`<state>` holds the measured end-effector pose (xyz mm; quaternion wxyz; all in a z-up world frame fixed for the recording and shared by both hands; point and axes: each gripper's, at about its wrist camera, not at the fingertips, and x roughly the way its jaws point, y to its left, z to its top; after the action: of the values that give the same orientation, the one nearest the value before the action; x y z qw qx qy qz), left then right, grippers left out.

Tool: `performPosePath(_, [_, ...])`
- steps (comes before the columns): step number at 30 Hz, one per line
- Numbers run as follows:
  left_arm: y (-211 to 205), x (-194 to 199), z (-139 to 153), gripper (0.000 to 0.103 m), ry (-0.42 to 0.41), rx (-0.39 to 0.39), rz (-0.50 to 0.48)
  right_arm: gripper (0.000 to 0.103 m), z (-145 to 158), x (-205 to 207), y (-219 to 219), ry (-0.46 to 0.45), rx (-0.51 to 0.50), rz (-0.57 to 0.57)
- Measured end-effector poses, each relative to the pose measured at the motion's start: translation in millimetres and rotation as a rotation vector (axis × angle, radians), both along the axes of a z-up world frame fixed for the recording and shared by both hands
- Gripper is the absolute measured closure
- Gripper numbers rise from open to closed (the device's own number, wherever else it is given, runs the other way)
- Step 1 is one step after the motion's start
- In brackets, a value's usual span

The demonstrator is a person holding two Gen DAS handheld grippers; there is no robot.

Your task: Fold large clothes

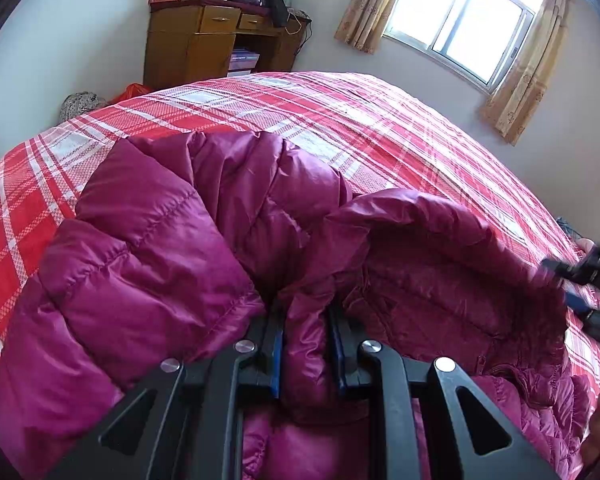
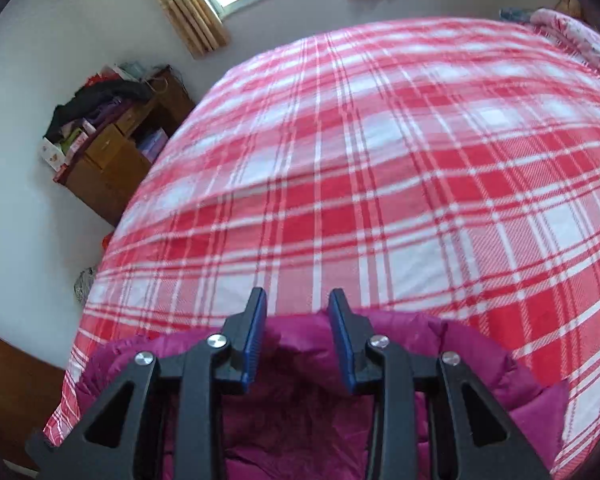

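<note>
A magenta quilted down jacket (image 1: 172, 240) lies on a bed with a red and white plaid cover (image 1: 300, 100). My left gripper (image 1: 307, 312) is shut on a thick fold of the jacket, which bulges between its blue-padded fingers. The jacket's hood or collar opening (image 1: 452, 272) curls up to the right. My right gripper (image 1: 580, 292) shows at the far right edge of the left wrist view, beside that opening. In the right wrist view my right gripper (image 2: 298, 300) is open above the jacket's edge (image 2: 300, 344), its tips over the bed cover (image 2: 380, 160).
A wooden dresser (image 1: 204, 44) piled with clothes and boxes stands against the far wall. A curtained window (image 1: 456, 20) is beyond the bed. A red bag (image 1: 134, 91) and a grey bundle (image 1: 80, 103) sit on the floor by the dresser.
</note>
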<state>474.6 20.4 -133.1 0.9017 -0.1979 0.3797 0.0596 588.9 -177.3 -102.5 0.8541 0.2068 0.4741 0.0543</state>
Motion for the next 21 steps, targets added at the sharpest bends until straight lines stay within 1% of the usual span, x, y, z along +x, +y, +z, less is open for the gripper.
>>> performPosePath(1, [0.5,0.0,-0.1,0.082,-0.002,-0.005,0.001,0.066,-11.2,-7.8,4.4,0.028,0.004,0.021])
performPosePath(2, [1.3,-0.3,-0.1,0.082,-0.003,-0.009,0.001,0.066,-21.7,-17.5,8.9,0.04,-0.016,0.03])
performPosePath(3, [1.8,-0.6,0.0,0.082,-0.003,-0.011,0.002,0.068,-26.6,-27.8,10.8,0.024,-0.039,0.031])
performPosePath(5, [1.7,-0.9,0.4,0.082,-0.003,-0.011,0.001,0.069,-28.5,-45.1,17.4,-0.065,-0.107,0.046])
performPosePath(7, [3.1,-1.0,0.2,0.082,-0.006,-0.025,-0.003,0.07,-33.4,-57.9,29.7,-0.163,-0.23,0.077])
performPosePath(8, [4.5,-2.1,1.0,0.082,-0.011,-0.04,-0.009,0.07,-34.5,-61.3,35.7,-0.177,-0.273,0.076])
performPosePath(9, [6.1,-3.3,2.4,0.082,-0.005,-0.044,-0.017,0.07,-33.5,-59.8,40.9,-0.173,-0.319,0.079])
performPosePath(11, [7.9,-7.9,11.1,0.08,0.021,-0.025,-0.049,0.069,-33.5,-59.9,47.8,-0.172,-0.378,0.091])
performPosePath(12, [9.0,-13.5,17.6,0.08,0.022,-0.013,-0.058,0.069,-33.9,-59.7,47.2,-0.174,-0.381,0.091])
performPosePath(14, [11.4,-28.5,34.6,0.075,0.007,0.015,-0.073,0.069,-33.8,-61.1,42.1,-0.182,-0.354,0.086])
performPosePath(17, [15.1,-51.9,61.3,0.073,-0.05,0.111,-0.057,0.069,-32.9,-59.4,40.6,-0.188,-0.333,0.081])
performPosePath(18, [17.4,-55.1,68.1,0.072,-0.068,0.118,-0.049,0.069,-32.9,-59.6,41.0,-0.189,-0.335,0.081])
performPosePath(19, [18.9,-55.7,76.6,0.072,-0.089,0.109,-0.046,0.069,-32.9,-59.9,41.3,-0.19,-0.337,0.08])
performPosePath(21, [14.5,-42.3,95.4,0.072,-0.13,0.083,-0.086,0.069,-33.1,-58.4,43.9,-0.194,-0.336,0.079])
